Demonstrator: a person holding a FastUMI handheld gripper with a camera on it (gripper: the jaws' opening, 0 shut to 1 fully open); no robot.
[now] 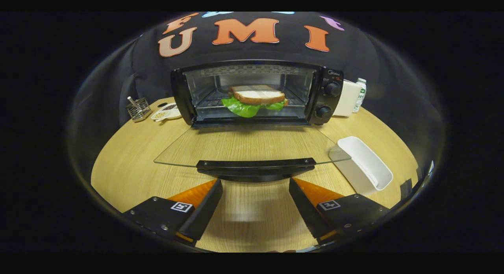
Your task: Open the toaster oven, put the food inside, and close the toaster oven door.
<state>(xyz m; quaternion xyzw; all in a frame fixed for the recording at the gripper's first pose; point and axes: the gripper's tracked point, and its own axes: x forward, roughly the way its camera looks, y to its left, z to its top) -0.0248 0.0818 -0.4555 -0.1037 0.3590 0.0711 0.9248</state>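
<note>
The black toaster oven point(332, 97) stands at the back of the round wooden table. Its glass door point(252, 146) lies folded down flat toward me, with the black door handle point(256, 167) along its near edge. A sandwich point(256, 99) of toast and green lettuce rests on the rack inside the oven. My gripper point(255, 185) is open, its two fingers spread wide just short of the handle, one to each side. Nothing is between them but bare tabletop.
A white rectangular tray point(368, 167) sits right of the door, close to the right finger. A wire holder point(138, 108) and a small white dish point(167, 112) lie left of the oven. A white box point(347, 97) and a bottle point(360, 93) stand to its right.
</note>
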